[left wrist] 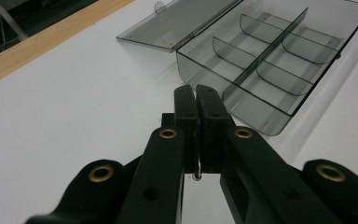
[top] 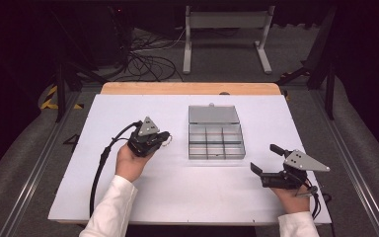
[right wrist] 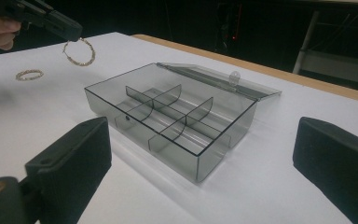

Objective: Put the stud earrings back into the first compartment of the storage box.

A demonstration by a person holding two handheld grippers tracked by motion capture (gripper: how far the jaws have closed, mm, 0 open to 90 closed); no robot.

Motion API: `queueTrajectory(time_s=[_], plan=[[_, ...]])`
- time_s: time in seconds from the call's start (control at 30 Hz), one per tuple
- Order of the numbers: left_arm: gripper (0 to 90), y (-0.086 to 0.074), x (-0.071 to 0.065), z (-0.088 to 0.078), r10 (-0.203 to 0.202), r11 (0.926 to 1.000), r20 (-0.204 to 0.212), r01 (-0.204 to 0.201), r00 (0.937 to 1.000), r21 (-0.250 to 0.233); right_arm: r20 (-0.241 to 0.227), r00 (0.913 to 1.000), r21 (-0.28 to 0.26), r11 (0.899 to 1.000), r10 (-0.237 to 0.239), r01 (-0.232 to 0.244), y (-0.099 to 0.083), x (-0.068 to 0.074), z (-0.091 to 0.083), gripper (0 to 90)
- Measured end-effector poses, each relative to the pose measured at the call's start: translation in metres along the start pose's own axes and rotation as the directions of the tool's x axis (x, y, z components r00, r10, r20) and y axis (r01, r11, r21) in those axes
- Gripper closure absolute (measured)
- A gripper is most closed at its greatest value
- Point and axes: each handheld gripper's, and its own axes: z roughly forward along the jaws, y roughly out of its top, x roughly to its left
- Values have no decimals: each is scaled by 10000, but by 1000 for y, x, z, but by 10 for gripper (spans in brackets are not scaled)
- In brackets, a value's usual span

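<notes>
The left claw was clenched on a gold ring, carried clear of the table toward the open compartment box for a drop-in. The right claw stood released nearby. A second ring lay behind.

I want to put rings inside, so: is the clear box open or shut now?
Open. The clear box has its lid folded back flat behind it, and the compartments look empty.

Glossy metal ring; smoky clear plastic box
</notes>
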Motion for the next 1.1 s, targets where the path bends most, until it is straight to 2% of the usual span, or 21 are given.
queueTrajectory(time_s=[0.17, 0.3, 0.8, 0.97, 1.1], plan=[[885, 10, -5, 9, 138, 9999, 94, -138, 9999, -85, 39, 10000, 2, 10000, -13, 13, 0, -1, 0, 47], [885, 16, -9, 17, 101, 9998, 198, -97, 9998, -179, 53, 10000, -24, 10000, -22, 22, 0, -1, 0, 47], [885, 41, -28, 49, 413, 9984, 97, -409, 9991, -385, 30, 10000, -89, 10000, 37, -37, -1, -3, 0, 47], [885, 44, -30, 59, 336, 9985, 115, -330, 9994, -429, 21, 10000, -73, 10000, 61, -61, -1, -3, 0, 47], [884, 42, -28, 66, 84, 9987, 192, -74, 9998, -499, 14, 10000, -81, 9999, 66, -66, -1, -3, 0, 47]])
